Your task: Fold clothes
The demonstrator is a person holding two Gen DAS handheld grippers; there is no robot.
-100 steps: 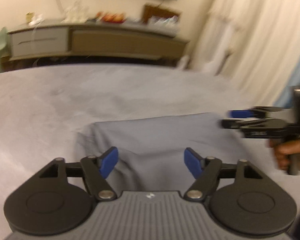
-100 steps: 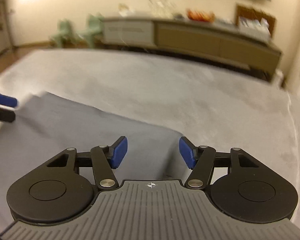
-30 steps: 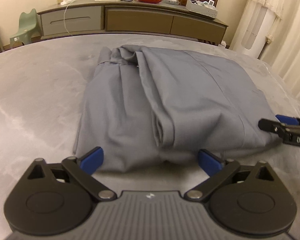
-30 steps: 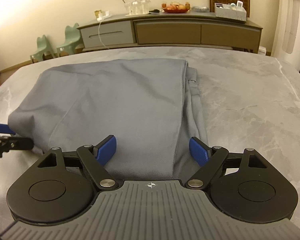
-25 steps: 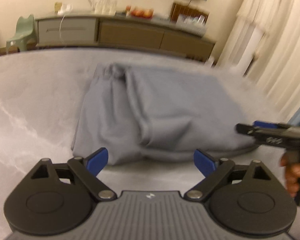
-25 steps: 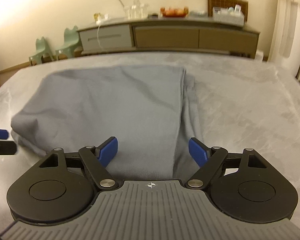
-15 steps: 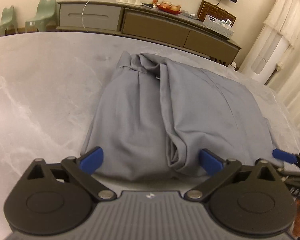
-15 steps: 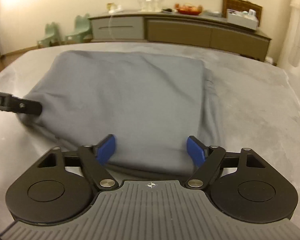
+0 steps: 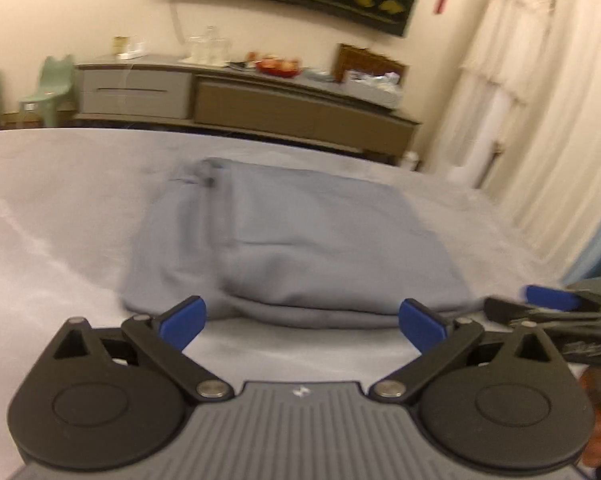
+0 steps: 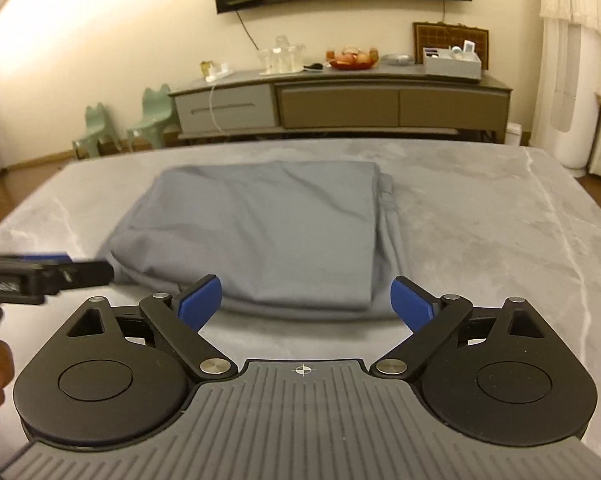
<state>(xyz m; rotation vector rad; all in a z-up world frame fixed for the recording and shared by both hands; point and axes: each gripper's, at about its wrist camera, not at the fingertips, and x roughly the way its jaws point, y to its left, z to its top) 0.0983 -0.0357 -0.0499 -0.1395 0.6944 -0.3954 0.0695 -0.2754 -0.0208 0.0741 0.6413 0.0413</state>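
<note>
The folded grey garment (image 10: 268, 228) lies mid-table on grey marbled stone (image 10: 480, 216). The left gripper (image 9: 302, 318) is spread wide and the right gripper (image 10: 306, 298) has just been widening; both are empty, short of its near edge. Behind stand a sideboard (image 10: 340, 104) and 2 green chairs (image 10: 128, 124).

The folded garment (image 10: 268, 232) lies on the table (image 10: 500, 240), toward its middle, at twelve o'clock from both cameras. In the right wrist view the left gripper (image 10: 66, 270) sits at nine o'clock, just beside the garment's near corner. In the left wrist view the right gripper (image 9: 540, 306) sits at three o'clock, near the other near corner. Behind the table, at twelve o'clock, a sideboard (image 10: 340, 104) stands against the wall, with a fruit bowl (image 10: 350, 62) on it. Two small chairs (image 10: 140, 120) stand at ten o'clock, left of the sideboard.
</note>
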